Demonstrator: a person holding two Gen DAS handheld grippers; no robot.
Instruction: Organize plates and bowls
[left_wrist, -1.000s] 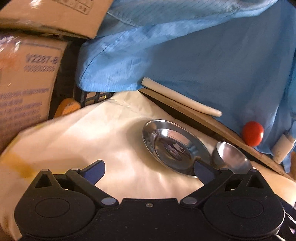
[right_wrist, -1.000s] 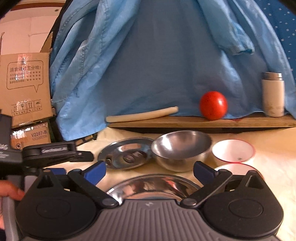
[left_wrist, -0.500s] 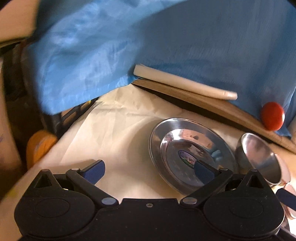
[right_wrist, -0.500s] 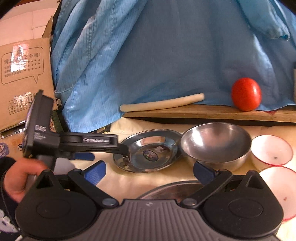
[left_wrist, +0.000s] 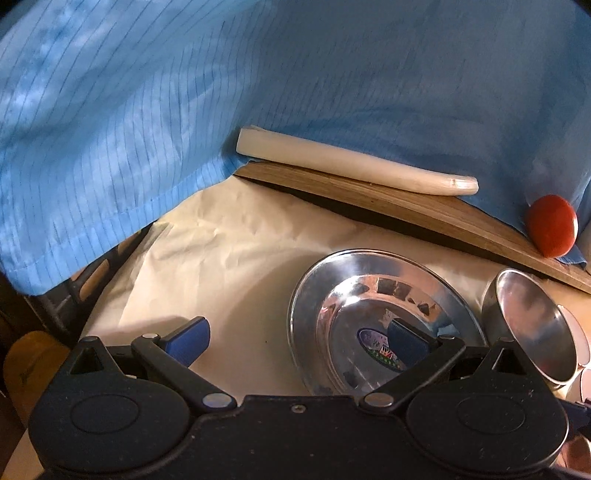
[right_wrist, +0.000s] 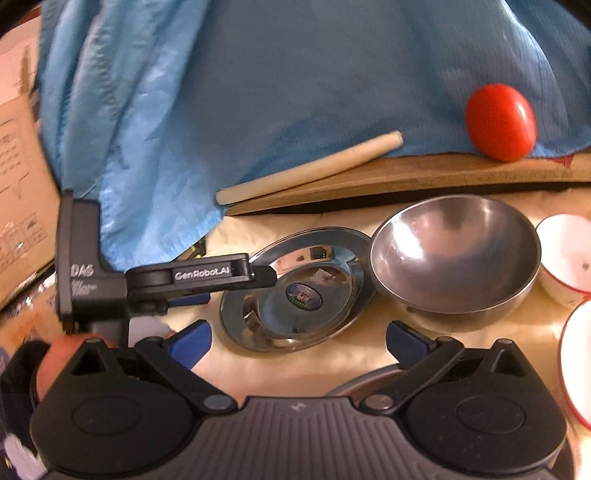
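Currently, progress: early; nothing stacked, nothing gripped.
Steel plate (right_wrist: 295, 291): flat on the counter (left_wrist: 221, 236), rim touching the steel bowl (right_wrist: 454, 254) at its 3 o'clock.
White bowls (right_wrist: 565, 254): loose at 3 o'clock of the steel bowl.
Left tool (left_wrist: 295, 338): jaws wide, empty, one finger over the plate.
Right tool (right_wrist: 297, 341): wide, empty.
Remaining: judged, all gathering.
Right view only: white bowls, second steel rim (right_wrist: 365, 380) at 6 o'clock, hand (right_wrist: 55, 362).
Left view only: bare counter at 9 o'clock of the plate.
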